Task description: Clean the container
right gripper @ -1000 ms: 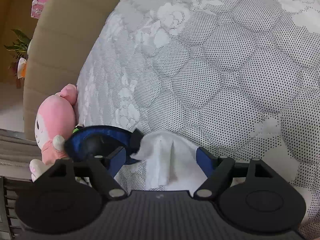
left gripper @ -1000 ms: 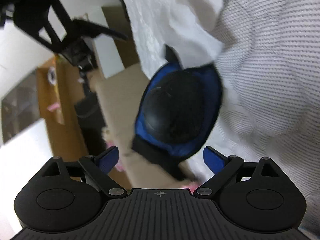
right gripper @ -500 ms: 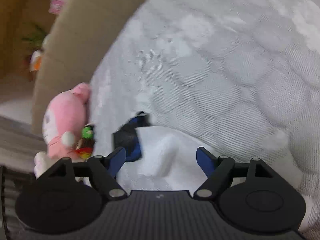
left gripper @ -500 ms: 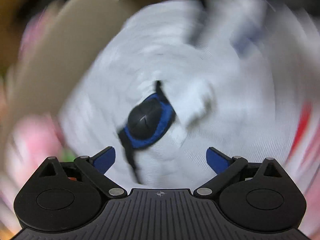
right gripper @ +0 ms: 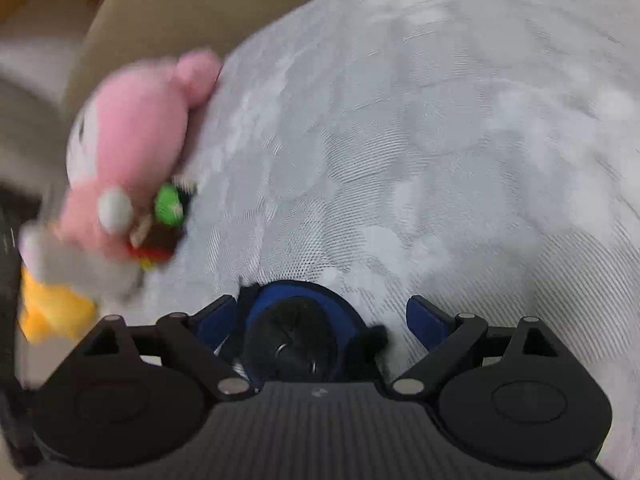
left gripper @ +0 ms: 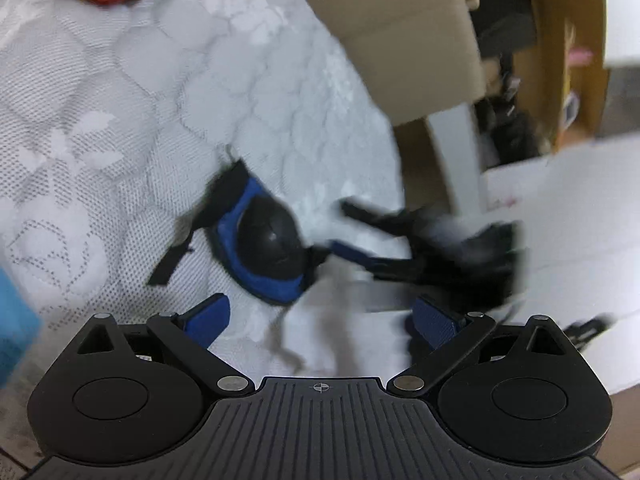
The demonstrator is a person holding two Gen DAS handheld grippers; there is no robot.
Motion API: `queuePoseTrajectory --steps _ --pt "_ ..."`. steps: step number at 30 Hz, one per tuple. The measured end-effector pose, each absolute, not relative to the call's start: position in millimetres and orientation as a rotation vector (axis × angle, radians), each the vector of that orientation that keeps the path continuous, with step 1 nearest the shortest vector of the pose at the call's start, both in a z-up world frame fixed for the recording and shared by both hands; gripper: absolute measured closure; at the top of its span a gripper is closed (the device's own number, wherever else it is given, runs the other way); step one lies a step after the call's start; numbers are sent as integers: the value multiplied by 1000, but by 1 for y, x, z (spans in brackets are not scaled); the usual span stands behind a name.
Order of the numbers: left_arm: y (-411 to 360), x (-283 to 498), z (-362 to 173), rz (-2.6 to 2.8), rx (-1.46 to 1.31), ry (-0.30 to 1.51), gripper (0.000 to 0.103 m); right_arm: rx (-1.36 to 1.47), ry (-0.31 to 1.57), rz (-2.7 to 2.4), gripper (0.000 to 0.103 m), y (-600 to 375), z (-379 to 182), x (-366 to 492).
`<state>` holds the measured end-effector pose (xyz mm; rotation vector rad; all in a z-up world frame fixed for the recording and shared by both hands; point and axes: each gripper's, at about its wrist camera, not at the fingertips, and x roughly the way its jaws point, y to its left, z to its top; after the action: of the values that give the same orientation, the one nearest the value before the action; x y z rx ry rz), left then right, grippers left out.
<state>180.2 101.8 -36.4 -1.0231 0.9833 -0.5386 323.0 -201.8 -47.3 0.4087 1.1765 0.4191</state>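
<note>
A blue pad with a black domed shell (left gripper: 268, 244) lies on the white quilted cover (left gripper: 120, 120). My left gripper (left gripper: 320, 318) hovers just in front of it, open and holding nothing. A crumpled white tissue (left gripper: 340, 336) seems to lie between its fingers, though blur makes this unsure. My right gripper (left gripper: 440, 248) reaches in blurred from the right, one blue fingertip (left gripper: 352, 252) close to the pad. In the right wrist view the pad (right gripper: 296, 320) sits low between the right gripper (right gripper: 322, 316) fingers, whose jaws are opening without touching it.
A pink plush toy (right gripper: 132, 148) lies at the cover's edge with a small green, red and brown toy (right gripper: 168, 216) and something yellow (right gripper: 52, 308) beside it. A beige padded board (left gripper: 400, 40) borders the cover. Further right are a white surface (left gripper: 580, 220) and dark clutter (left gripper: 508, 120).
The right gripper swept left over the pad and widened; the white tissue it held is gone from its jaws. The left view swung round and the pad now lies on the cover.
</note>
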Motion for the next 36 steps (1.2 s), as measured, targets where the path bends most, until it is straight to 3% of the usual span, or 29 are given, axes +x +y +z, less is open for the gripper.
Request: queuePoseTrajectory --steps 2,5,11,17,26,30,32,36 --pt "125 177 -30 -549 -1135 905 2 293 1210 441 10 -181 -58 332" --pt "148 175 -24 -524 -1198 821 1 279 1264 439 0 -165 -67 336" --pt "159 175 -21 -494 -1217 799 1 524 1409 657 6 -135 -55 299" --pt "168 173 -11 -484 -1167 738 0 118 1297 772 6 -75 -11 203" --pt "183 171 -12 -344 -1065 825 0 -60 1141 912 6 -10 3 129" --pt "194 168 -7 -349 -1045 811 0 -128 1222 943 11 9 -6 102" --pt "198 167 -5 -328 -1008 803 0 -59 1221 883 11 -13 -1 98" --pt "178 181 -16 -197 -766 941 0 375 1246 619 7 -94 -6 118"
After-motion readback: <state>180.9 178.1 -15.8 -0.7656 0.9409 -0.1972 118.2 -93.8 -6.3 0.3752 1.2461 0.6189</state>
